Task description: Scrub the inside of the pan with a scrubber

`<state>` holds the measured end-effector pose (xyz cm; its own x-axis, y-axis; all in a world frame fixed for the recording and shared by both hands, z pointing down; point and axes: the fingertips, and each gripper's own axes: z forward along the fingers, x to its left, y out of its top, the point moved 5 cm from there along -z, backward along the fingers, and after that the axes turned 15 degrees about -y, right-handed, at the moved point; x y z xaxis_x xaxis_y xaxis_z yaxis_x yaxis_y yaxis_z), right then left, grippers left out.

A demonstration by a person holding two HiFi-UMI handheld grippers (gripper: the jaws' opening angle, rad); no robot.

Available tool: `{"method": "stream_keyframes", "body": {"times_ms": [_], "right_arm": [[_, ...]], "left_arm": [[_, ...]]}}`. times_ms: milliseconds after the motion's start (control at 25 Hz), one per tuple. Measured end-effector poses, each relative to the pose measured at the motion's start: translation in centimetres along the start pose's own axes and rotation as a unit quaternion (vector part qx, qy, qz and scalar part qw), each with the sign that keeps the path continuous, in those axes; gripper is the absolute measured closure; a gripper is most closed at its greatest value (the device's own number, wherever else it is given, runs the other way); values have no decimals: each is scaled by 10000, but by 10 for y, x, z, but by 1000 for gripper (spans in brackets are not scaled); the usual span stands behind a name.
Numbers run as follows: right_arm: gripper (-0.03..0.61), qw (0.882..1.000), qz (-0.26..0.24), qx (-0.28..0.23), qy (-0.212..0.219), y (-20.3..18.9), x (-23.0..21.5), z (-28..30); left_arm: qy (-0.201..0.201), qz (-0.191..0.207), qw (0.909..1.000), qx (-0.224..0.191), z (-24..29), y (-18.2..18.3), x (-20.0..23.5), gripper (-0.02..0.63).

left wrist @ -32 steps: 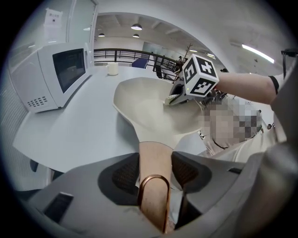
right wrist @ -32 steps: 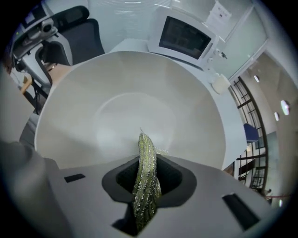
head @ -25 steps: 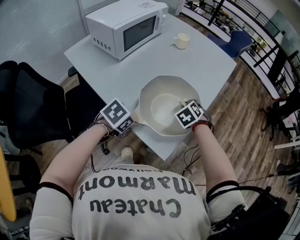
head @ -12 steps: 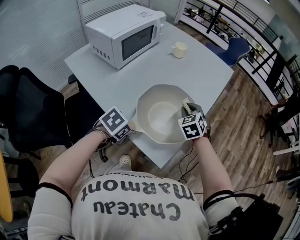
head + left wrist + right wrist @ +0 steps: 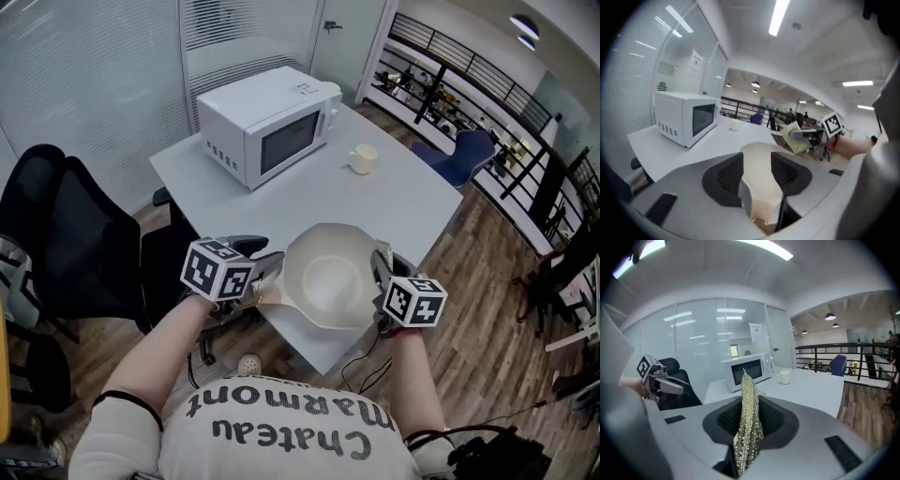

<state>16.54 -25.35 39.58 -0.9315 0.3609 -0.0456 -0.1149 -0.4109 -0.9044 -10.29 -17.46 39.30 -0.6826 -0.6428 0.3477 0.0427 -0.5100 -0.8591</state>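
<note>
While the scrubber (image 5: 748,418) is pinched upright in the right gripper (image 5: 381,269), it isn't on the pan (image 5: 326,277). It hangs by the pan's right rim, centre-low in the head view, and looks to be above the bowl rather than in it. On the other side the left gripper (image 5: 757,171) is closed on the pan handle. The pan is over the near corner of the table (image 5: 412,202); can't tell if it rests there or is lifted.

Step in hand, my read: get the scrubber onto the inner surface.
- Tip the right gripper down so the scrubber's flat face meets the base, not its thin edge.
- Work circles from the base up the wall.
- Keep the handle clamp firm and counter the push, since the pan is close to the table edge and could slide off.
- The scrubber looks thin and floppy, so probably only the part near the jaws carries pressure.

View differences:
- Right gripper view: both jaws tight on the scrubber, no pan in frame. It looks out at the microwave (image 5: 749,371) and cup (image 5: 785,377), so it's aimed level.
- Left gripper view: handle between its jaws, scrubber right of centre beyond the rim.
- Head view only: pan against the table edge, black chair (image 5: 66,234) at left.
</note>
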Motion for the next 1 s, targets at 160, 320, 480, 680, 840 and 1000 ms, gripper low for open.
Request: {"method": "stream_keyframes", "body": {"times_ms": [160,320,480,680,840,1000], "right_arm": [[518,9980,586,-40,242,-14,19,-22],[518,9954,774,29,561,-32,35,-45],[518,9918,814,-288,943,-24,56,-65],[518,9922,273,-751,957,8,70,-103],[518,9926,232,-960,706,15,72,-125],[518,9931,580,-701,741,-1,85,-132]], "left_arm": [[381,-527,9901,-1242,-13,1,-20,579],[-343,-463,9870,-1497,-16,-21,-72,607],[-60,-343,9887,-1458,-29,-40,-84,607],[269,-464,9811,-1857,-47,-27,-85,607],[-112,-271,9813,-1902,-43,-17,-96,607],[-602,75,9857,-1575,-42,-22,-107,607]]}}
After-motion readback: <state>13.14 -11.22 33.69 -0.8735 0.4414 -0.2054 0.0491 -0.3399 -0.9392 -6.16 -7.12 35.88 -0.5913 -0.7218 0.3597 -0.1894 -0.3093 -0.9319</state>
